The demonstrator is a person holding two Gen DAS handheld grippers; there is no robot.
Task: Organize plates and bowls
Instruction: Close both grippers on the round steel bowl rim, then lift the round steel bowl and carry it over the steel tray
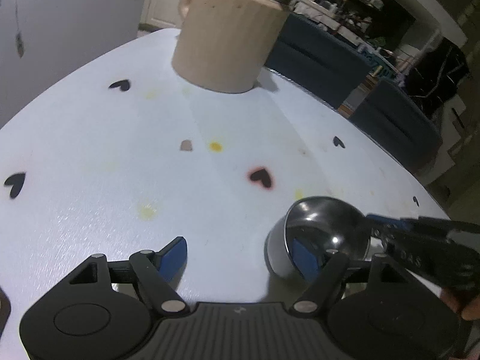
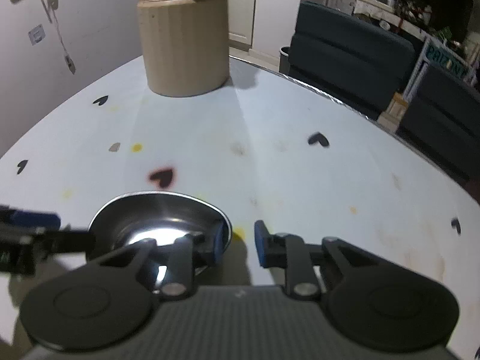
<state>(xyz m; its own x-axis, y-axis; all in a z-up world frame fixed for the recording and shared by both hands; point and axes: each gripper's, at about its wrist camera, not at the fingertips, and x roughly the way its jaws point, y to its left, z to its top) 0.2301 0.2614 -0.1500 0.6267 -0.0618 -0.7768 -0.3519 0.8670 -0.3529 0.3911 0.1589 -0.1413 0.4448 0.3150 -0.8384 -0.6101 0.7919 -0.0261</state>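
Both pictures are rather dim, with a cold bluish tone. The white table (image 1: 90, 156) is the brightest area, and the room behind the table is dark and grainy. A strong glare sits inside the steel bowl (image 2: 159, 225) on the table, so the light seems to come from above. The beige container (image 2: 183, 45) throws a soft shadow onto the table to its right. The fisheye lens bends the table edge, and the corners become black. Edges look soft and a little blurred.
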